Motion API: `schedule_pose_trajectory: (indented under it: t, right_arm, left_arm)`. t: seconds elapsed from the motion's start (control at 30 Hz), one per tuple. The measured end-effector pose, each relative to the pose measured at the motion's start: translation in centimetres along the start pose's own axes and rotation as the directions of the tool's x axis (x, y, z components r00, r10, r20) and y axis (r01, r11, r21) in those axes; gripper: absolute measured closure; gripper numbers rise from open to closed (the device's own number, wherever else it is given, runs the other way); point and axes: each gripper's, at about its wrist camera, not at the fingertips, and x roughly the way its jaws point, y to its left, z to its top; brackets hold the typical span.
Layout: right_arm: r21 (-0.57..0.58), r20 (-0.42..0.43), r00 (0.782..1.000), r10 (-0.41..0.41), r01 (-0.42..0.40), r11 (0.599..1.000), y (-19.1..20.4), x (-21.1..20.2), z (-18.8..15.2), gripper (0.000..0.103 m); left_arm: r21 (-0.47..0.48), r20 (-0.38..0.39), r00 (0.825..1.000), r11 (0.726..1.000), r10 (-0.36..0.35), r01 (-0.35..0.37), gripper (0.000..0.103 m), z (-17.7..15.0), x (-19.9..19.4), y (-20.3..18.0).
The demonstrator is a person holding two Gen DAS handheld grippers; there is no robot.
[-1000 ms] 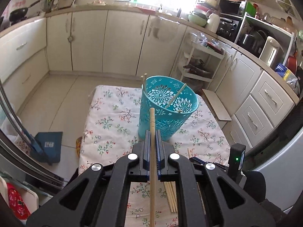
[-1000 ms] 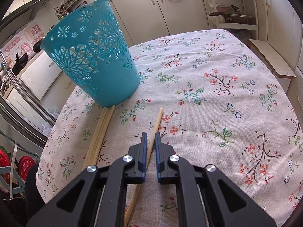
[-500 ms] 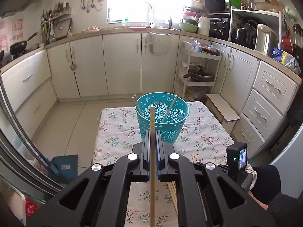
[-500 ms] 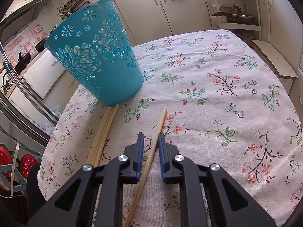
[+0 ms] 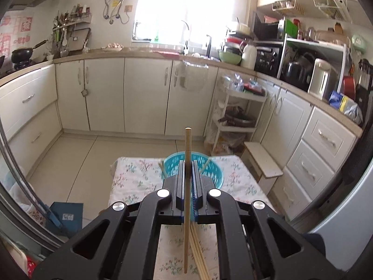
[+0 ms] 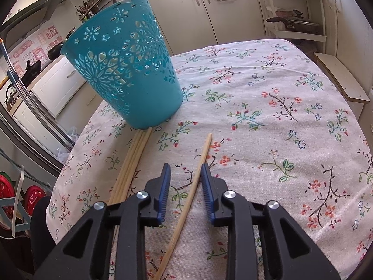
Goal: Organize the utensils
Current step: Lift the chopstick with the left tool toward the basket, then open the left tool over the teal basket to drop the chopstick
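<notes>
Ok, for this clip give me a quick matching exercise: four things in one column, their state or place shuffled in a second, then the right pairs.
Things:
1. left gripper
2. right gripper
3. basket
4. chopstick bundle

States:
A. lies flat on the cloth, tips at the basket's base
B. shut on a chopstick, held above the table
C. stands upright on the tablecloth
D. open, fingers either side of a single chopstick on the cloth

Pairs: 1-B, 2-D, 3-C, 4-A
</notes>
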Motion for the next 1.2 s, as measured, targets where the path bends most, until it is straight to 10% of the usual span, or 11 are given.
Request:
schedule_pose_trajectory:
  t: [0.57, 0.97, 1.07, 1.2]
  right_arm:
    - [-0.011, -0.001, 1.000, 0.012, -0.012, 1.000, 0.3, 0.3, 0.0, 0.068]
    - [-0.011, 0.000, 1.000, 0.016, -0.016, 1.000, 0.5, 0.5, 0.0, 0.066]
    - [-0.014, -0.001, 1.000, 0.014, -0.014, 1.000, 0.5, 0.5, 0.0, 0.066]
    - [-0.015, 0.000, 1.000, 0.013, -0.013, 1.000, 0.5, 0.5, 0.0, 0.066]
  left_arm:
    - [-0.121, 0.202, 0.968, 0.985, 0.149, -0.126, 0.098, 5.9, 11.4, 0.7]
    - [-0.093, 0.067, 0.976, 0.975, 0.207, -0.200, 0.096, -0.3, 19.6, 2.2]
    - [-0.077, 0.072, 0.974, 0.975, 0.215, -0.209, 0.089, -1.2, 18.4, 2.5]
    - [-0.097, 0.128, 0.956, 0.963, 0.263, -0.252, 0.054, -2.8, 14.2, 3.5]
